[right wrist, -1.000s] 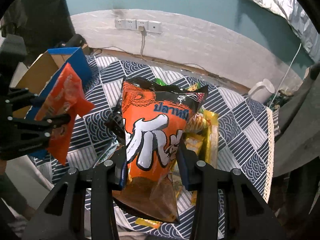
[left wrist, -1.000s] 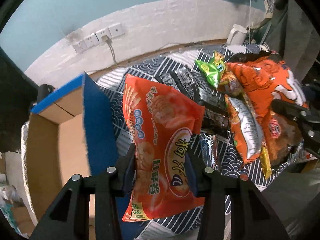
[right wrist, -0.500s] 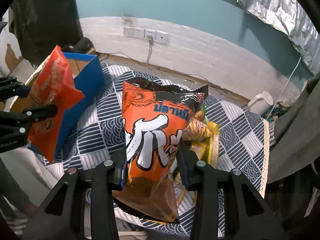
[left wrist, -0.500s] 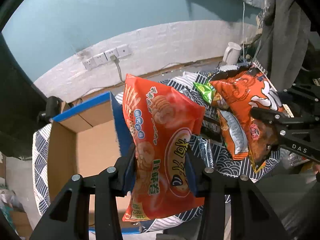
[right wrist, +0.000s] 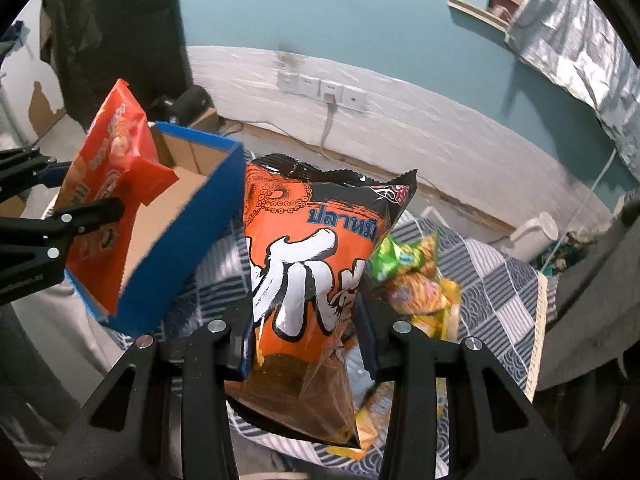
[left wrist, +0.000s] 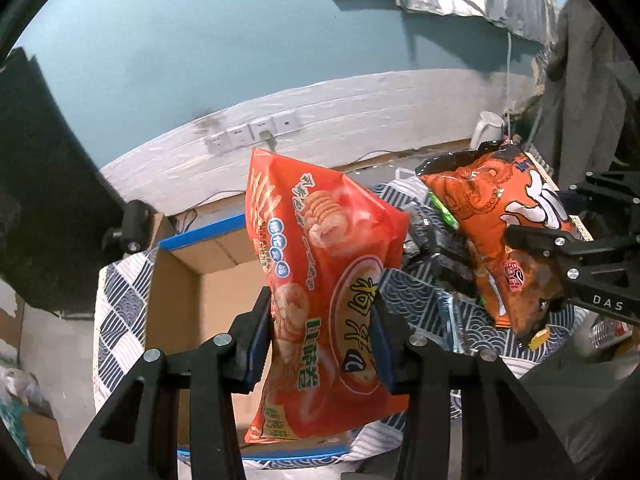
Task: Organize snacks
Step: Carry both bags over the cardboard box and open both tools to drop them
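Note:
My left gripper (left wrist: 322,316) is shut on a red cracker bag (left wrist: 320,280), which hangs upright in the air over the open cardboard box with blue outer walls (left wrist: 192,236). The same red bag (right wrist: 108,184) shows at the left of the right wrist view, above the box (right wrist: 188,232). My right gripper (right wrist: 306,316) is shut on an orange and black snack bag with white lettering (right wrist: 308,248), lifted above the table. In the left wrist view that orange bag (left wrist: 492,216) hangs at the right between the right gripper's fingers (left wrist: 536,240).
A blue and white patterned cloth (right wrist: 488,280) covers the table. A pile of snack packets (right wrist: 416,280) lies on it behind the orange bag, with dark packets (left wrist: 432,248) among them. A white kettle (right wrist: 536,236) stands at the back right. Wall sockets (right wrist: 324,88) sit on the white wall.
Both grippers have risen with their bags. The red bag has moved from beside the box's blue wall to above its opening; the orange bag hangs higher over the snack pile.

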### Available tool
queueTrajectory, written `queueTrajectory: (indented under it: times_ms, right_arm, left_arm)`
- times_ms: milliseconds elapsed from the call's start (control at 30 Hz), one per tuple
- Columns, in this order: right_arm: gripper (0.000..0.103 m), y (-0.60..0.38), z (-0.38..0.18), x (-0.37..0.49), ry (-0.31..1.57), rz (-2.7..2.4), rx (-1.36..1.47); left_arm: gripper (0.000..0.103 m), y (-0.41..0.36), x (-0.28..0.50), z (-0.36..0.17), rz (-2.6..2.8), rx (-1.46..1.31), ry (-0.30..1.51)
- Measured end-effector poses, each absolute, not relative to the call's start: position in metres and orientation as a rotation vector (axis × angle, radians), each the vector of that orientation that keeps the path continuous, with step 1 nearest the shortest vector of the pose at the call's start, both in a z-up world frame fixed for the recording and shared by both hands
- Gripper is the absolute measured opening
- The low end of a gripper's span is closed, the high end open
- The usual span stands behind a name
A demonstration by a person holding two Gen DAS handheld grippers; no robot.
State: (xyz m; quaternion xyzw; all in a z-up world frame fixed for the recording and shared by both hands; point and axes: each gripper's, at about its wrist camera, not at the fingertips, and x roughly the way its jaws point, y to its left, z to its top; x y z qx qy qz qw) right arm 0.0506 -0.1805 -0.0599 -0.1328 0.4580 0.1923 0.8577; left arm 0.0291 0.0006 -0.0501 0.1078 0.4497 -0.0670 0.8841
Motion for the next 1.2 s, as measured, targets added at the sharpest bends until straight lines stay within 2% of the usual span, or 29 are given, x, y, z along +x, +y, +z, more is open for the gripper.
queueTrajectory:
  times_ms: [533, 1200]
  right_arm:
    - [0.039, -0.073, -0.069, 0.071, 0.984, 0.565, -0.364]
    - [0.040, 0.023, -0.110, 0.088, 1.099, 0.664, -0.412]
  left_arm:
    - [0.045, 0.097, 0.031, -0.063, 0.030, 0.181, 0.949]
    - [0.048, 0.164, 0.043, -0.109, 0.109, 0.091, 1.055]
